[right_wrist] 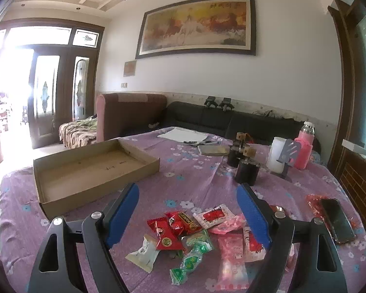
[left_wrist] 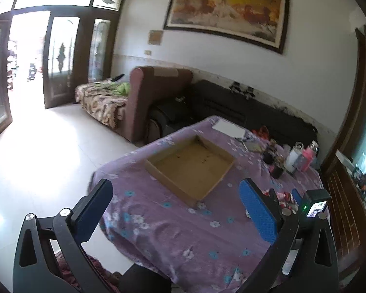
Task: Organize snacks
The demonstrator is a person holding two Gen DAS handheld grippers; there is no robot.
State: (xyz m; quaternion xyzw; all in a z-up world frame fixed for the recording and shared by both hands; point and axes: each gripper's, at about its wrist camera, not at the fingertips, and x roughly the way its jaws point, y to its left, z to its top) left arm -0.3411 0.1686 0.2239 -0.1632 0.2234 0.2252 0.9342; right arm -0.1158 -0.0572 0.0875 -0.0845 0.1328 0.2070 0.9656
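Here, the purple flowered tabletop (right_wrist: 188, 178) carries a shallow brown cardboard tray (right_wrist: 95, 168); beside it lies my pile of wrapped snacks (right_wrist: 197, 234). My right tool (right_wrist: 192, 212) gapes wide above them, gripping nothing; my left tool (left_wrist: 175, 210) likewise.

We see a framed painting (right_wrist: 195, 25) above a black sofa (right_wrist: 231, 119). A phone (right_wrist: 338, 219) lies near our pink bottle (right_wrist: 303, 146).
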